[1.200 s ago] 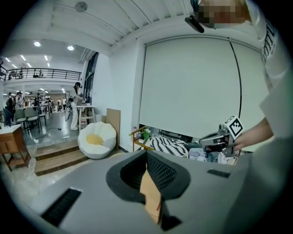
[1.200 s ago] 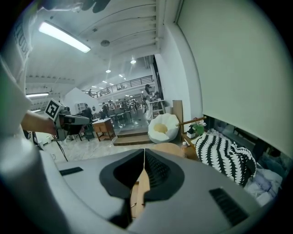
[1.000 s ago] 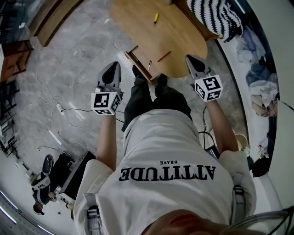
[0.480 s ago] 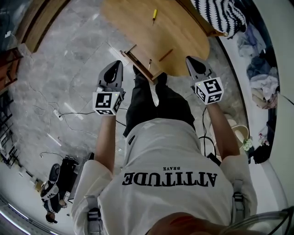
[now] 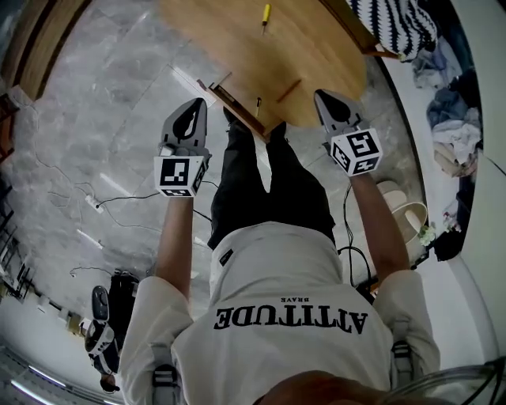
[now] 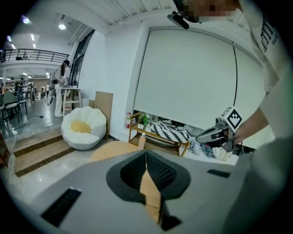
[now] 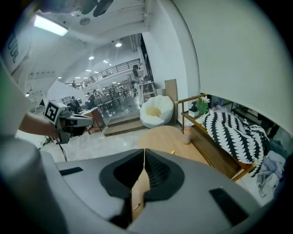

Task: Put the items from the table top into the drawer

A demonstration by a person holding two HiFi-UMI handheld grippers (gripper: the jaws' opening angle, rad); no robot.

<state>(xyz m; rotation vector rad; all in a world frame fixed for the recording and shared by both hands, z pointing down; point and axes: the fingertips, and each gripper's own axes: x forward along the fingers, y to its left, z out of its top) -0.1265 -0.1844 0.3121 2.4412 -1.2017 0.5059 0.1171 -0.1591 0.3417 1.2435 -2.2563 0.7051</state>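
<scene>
The wooden table (image 5: 316,47) fills the top of the head view. Below it, the person's white shirt (image 5: 277,269) reads "ATTITUDE", with a smaller "BRAVE". A drawer (image 5: 229,101) stands pulled out of the table's near edge. The left gripper (image 5: 196,103) hangs over the floor beside the drawer, and the right gripper (image 5: 320,95) is at the table's edge. Both have their jaws pressed together on nothing. A brown pencil (image 5: 288,89) and a yellow pen (image 5: 266,14) lie on the tabletop, well apart.
</scene>
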